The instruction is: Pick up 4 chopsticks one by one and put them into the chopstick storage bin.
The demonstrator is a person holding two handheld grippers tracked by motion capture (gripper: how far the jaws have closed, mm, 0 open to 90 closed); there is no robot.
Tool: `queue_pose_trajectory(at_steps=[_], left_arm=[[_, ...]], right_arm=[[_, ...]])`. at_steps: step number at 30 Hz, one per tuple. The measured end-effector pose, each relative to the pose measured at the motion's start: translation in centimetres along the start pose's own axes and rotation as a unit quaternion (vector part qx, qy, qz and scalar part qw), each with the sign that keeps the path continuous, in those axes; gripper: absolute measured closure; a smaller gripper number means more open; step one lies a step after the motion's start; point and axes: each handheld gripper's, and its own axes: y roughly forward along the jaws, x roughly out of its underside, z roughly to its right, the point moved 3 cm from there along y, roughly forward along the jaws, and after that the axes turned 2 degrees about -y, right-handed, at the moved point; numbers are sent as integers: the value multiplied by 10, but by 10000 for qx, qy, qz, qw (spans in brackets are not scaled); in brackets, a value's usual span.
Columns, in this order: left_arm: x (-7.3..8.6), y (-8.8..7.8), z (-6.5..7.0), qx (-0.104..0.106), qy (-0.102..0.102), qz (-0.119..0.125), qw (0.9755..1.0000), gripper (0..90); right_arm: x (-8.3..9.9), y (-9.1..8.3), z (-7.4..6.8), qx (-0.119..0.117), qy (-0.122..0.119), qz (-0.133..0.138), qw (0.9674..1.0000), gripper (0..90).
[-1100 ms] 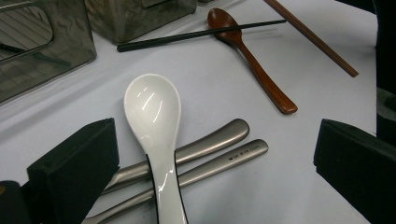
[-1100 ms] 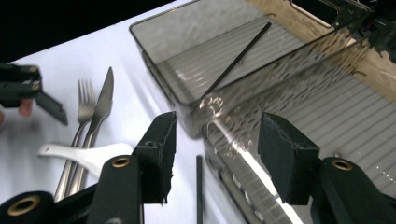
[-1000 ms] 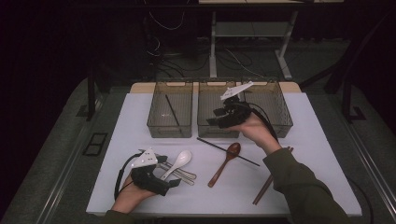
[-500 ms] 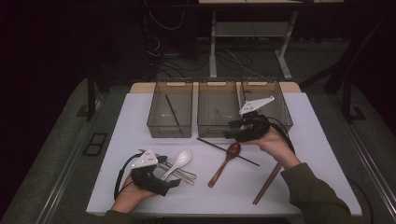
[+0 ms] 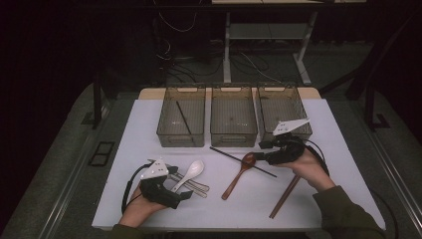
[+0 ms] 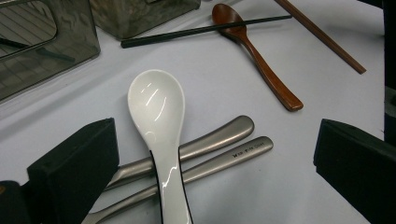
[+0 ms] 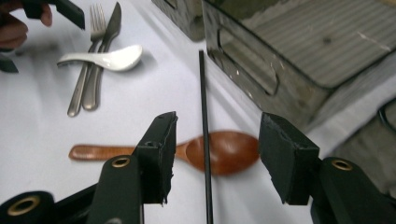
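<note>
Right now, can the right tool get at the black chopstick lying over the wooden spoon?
Probably yes. The right tool is open, with the black chopstick running between its jaws and nothing above it. The stick lies across the wooden spoon bowl, so closing may nudge the spoon too.

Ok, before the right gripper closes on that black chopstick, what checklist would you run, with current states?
1. Right gripper jaws open: ok.
2. Black chopstick lies between the jaws: ok.
3. Pads touching the chopstick: not yet; gaps show on both sides.
4. Chopstick free to lift: ok, it lies across the wooden spoon, on top.
5. Left gripper out of the way: ok, near the white spoon.
6. Bin holding the other black chopstick has room: ok.
</note>
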Motion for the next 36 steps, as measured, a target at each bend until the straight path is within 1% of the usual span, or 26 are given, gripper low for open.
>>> queue_pose_trajectory(at_steps=[2, 3, 6, 13, 18, 19, 21, 23, 28, 29, 30, 31, 32, 34, 36], left_arm=[[0, 0, 0, 1, 3, -7, 10000, 0], [0, 0, 0, 2, 9, -10, 10000, 0], [0, 0, 0, 0, 2, -7, 10000, 0], [0, 0, 1, 2, 22, -24, 10000, 0], [0, 0, 1, 10, 19, -22, 10000, 0], [0, 0, 1, 11, 26, -25, 10000, 0], [0, 0, 1, 13, 27, -19, 10000, 0], [0, 0, 2, 15, 27, -20, 10000, 0], [0, 0, 2, 12, 25, -26, 10000, 0], [0, 0, 2, 12, 25, -27, 10000, 0], [0, 0, 2, 13, 26, -28, 10000, 0], [0, 0, 1, 12, 19, -26, 10000, 0], [0, 0, 1, 10, 22, -30, 10000, 0], [0, 0, 1, 12, 22, -32, 10000, 0], [0, 0, 1, 10, 17, -29, 10000, 0]], right_arm=[[9, -2, 1, 7, 11, -40, 10000, 465], [9, -2, 1, 7, 11, -40, 10000, 465], [21, -5, 1, 46, 27, -135, 9999, 462], [32, -9, 2, 83, 87, -185, 9998, 458], [35, -6, 2, 105, 184, -176, 9996, 451], [35, -4, 2, 99, 195, -202, 9996, 469], [37, 0, 1, -29, 182, -318, 9993, 476], [38, 3, 0, -48, 161, -391, 9991, 476], [37, 6, -2, -167, 151, -398, 9990, 486], [37, 7, -2, -179, 133, -412, 9989, 499], [37, 8, -3, -214, 165, -424, 9987, 511], [38, 10, -4, -258, 156, -482, 9984, 523], [38, 10, -4, -258, 156, -482, 9984, 523], [38, 12, -5, -280, 62, -573, 9979, 526], [39, 15, -5, -220, -2, -630, 9978, 537]])
